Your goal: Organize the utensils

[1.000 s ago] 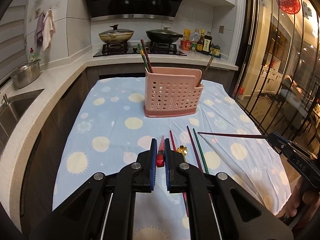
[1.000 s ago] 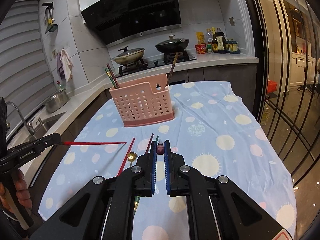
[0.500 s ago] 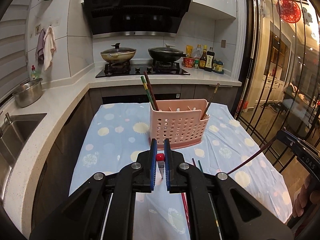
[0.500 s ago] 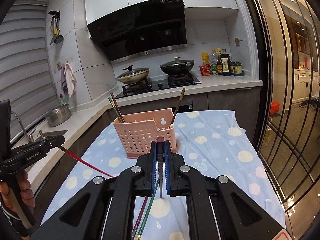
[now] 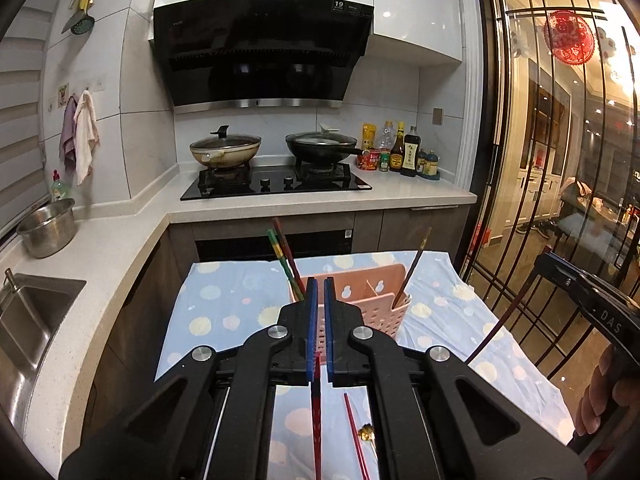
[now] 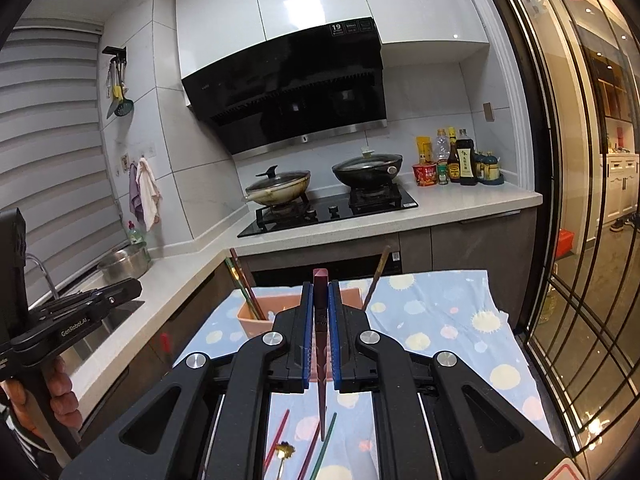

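Note:
My left gripper [image 5: 318,286] is shut on a red chopstick [image 5: 316,416] that hangs down below the jaws. My right gripper [image 6: 320,288] is shut on a dark maroon chopstick [image 6: 321,364], also hanging tip down; it shows in the left wrist view [image 5: 504,320] too. Both are raised above the table, in front of the pink perforated utensil holder [image 5: 372,300], also in the right wrist view [image 6: 260,312]. The holder has several chopsticks [image 5: 286,256] standing in it. On the cloth lie a red chopstick [image 5: 354,436], a gold spoon [image 5: 366,434], and red and green chopsticks [image 6: 326,440].
The table has a light blue dotted cloth [image 5: 224,304]. Behind it is a counter with a stove and two lidded pans [image 5: 226,150], bottles [image 5: 400,152] at the right, a sink [image 5: 24,320] and steel pot [image 5: 46,228] at the left. Glass doors [image 5: 560,200] stand at the right.
Both grippers have risen and tilted up, lifting their chopsticks off the table from lying flat to hanging tip down. The holder now sits lower in both views.

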Tool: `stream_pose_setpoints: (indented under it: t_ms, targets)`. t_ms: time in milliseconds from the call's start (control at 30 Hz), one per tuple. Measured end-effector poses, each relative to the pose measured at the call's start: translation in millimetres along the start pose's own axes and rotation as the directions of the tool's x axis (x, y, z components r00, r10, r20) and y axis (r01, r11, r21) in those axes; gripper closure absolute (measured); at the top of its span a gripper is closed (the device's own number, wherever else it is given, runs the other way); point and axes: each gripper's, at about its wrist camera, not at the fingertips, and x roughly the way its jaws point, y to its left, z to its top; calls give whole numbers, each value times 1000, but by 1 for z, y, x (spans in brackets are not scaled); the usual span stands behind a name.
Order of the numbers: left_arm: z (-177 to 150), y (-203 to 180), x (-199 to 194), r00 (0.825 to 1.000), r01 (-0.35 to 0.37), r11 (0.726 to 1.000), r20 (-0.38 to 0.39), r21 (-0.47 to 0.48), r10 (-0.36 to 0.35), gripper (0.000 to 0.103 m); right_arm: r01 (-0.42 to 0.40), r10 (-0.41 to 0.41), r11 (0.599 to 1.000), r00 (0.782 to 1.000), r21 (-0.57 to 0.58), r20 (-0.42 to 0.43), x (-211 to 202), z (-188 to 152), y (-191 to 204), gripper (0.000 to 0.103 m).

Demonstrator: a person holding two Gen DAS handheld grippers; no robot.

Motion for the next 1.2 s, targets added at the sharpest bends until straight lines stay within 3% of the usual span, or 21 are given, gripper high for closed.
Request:
stream_pose_setpoints:
  t_ms: [200,400,433,533,567,933,1100,1200]
  targets:
    - [14,0,11,1000,8,1000,1,10,-8,100,-3,3,1000,1000,-13,14,11,10,8,96]
    - [-24,12,41,991,7,1000,-136,-16,-9,97,1,-1,1000,999,12,-42,12,-17,4,96]
    - [-32,14,48,987,5,1000,-162,-23,-9,92,2,-1,1000,999,19,-49,13,-21,3,96]
    - [-57,16,70,971,10,999,-236,-44,-20,60,22,-21,1000,998,19,-59,16,-26,0,96]
    - [-65,16,78,966,7,999,-257,-47,-19,54,29,-28,999,998,17,-60,18,-26,-1,96]
    - [-130,8,168,885,18,997,-463,-81,-53,56,52,-51,999,995,4,-83,50,-23,-7,96]
    - [-142,6,197,858,20,996,-511,-88,-62,63,46,-43,999,993,18,-112,72,-24,-12,96]
    - [-149,6,207,843,26,995,-533,-97,-74,74,39,-35,999,991,25,-126,82,-24,-14,96]
